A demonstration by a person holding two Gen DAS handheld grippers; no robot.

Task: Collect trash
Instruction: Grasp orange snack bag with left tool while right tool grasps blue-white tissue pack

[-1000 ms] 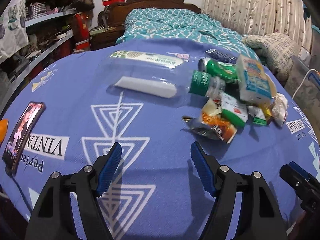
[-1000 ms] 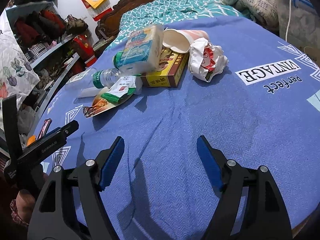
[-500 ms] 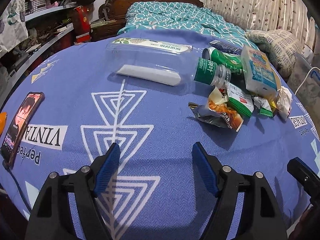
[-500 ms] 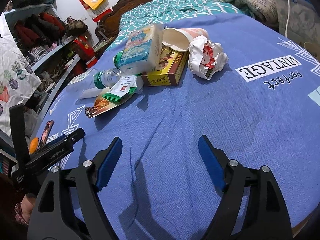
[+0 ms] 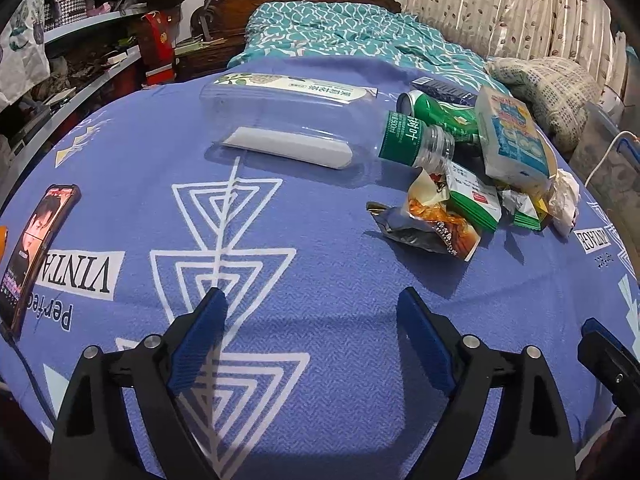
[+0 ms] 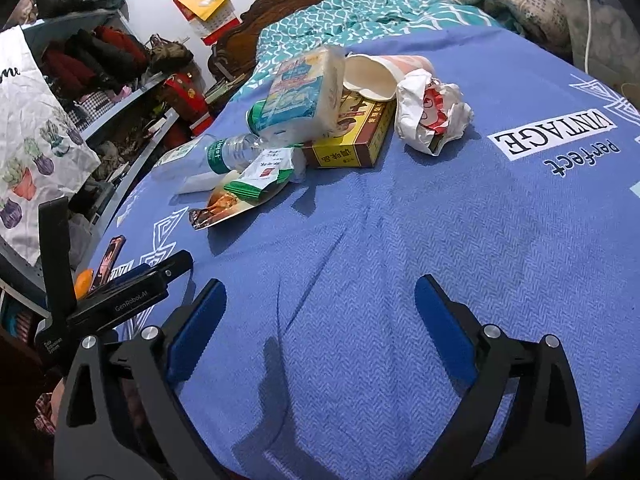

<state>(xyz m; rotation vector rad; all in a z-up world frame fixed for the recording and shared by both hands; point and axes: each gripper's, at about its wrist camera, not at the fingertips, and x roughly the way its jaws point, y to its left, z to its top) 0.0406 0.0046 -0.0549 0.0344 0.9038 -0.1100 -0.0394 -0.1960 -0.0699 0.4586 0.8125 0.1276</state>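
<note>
Beyond both claws, on the blue bedspread [image 5: 320,240], trash sits in one heap around the clear bottle [image 5: 304,128]. Bottle lies on its side, long axis crosswise to the left gripper [image 5: 312,336], neck w/ green label pointing toward the heap. Snack wrapper [image 5: 436,228] is just beside the neck, on the near side; tissue pack [image 5: 512,140], green can [image 5: 440,110] and crumpled paper [image 6: 432,112] lie past the neck. Left gripper: jaws have just been opening, now wide, nothing between them. Right gripper [image 6: 320,324]: same, wide and empty. Judgement: wrapper is nearest item, ahead-right of left claw, ahead-left of right; which is nearer is hard to call given fisheye distortion, prob. left.
</note>
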